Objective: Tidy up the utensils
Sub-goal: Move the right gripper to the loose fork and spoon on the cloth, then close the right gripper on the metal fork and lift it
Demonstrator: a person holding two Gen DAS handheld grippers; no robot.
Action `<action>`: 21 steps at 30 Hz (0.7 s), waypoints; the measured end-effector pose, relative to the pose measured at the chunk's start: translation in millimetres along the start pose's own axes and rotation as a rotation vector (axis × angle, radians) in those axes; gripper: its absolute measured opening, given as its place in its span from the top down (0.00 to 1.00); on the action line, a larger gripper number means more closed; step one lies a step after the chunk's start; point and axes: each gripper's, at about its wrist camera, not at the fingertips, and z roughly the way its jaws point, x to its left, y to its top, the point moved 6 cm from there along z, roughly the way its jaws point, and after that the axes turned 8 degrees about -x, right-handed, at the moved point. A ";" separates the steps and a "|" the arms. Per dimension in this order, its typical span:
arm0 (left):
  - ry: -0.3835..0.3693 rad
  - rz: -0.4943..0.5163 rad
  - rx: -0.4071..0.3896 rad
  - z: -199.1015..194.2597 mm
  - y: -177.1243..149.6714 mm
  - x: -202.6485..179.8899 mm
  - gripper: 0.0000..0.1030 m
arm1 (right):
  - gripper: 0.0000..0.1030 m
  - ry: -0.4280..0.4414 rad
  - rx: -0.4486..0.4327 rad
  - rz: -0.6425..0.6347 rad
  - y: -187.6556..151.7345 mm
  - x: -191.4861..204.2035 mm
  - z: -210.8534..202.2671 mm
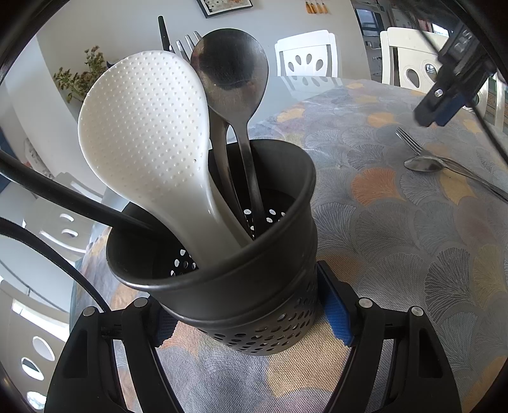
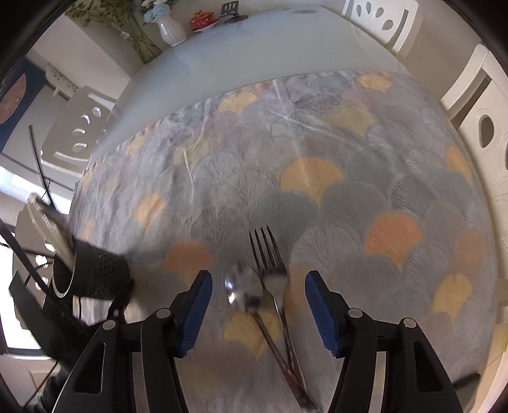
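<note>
One black holder (image 1: 241, 286) with little holes stands on the tabletop (image 1: 397, 254); inside it there is one white rice scoop (image 1: 143, 133), one big metal spoon (image 1: 231, 70), one fork (image 1: 187, 43) with only its tips showing, and one more thin black handle (image 1: 162, 31) behind them; lying flat on the one leaf-pattern cloth (image 2: 317, 178) there is one fork (image 2: 266, 251) and one small spoon (image 2: 244, 292); that makes two forks and two metal spoons in all; two claws show, one left claw (image 1: 250, 314) and one right claw (image 2: 258, 311); at least three white chairs stand around; one white vase (image 2: 171, 28) and one red lidded cup (image 2: 201, 17) sit far back.
</note>
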 end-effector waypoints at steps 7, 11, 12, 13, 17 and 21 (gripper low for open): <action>-0.001 -0.001 0.001 0.8 0.3 -1.9 0.27 | 0.47 -0.046 0.014 -0.073 5.9 9.9 29.7; -0.002 -0.004 0.001 1.0 0.9 -4.3 0.27 | 0.54 -0.084 0.001 -0.149 9.6 18.9 39.3; -0.001 -0.003 0.001 0.8 1.1 -4.5 0.27 | 0.56 -0.090 0.003 -0.158 10.3 19.8 41.5; 0.000 -0.001 0.001 0.7 1.3 -4.9 0.27 | 0.60 -0.097 0.007 -0.165 10.8 19.5 44.0; 0.001 -0.001 0.001 -0.1 1.9 -6.7 0.27 | 0.69 -0.118 -0.001 -0.158 10.8 14.3 47.7; 0.002 0.000 0.001 -0.1 1.8 -7.2 0.27 | 0.79 -0.137 -0.014 -0.179 11.1 14.3 48.0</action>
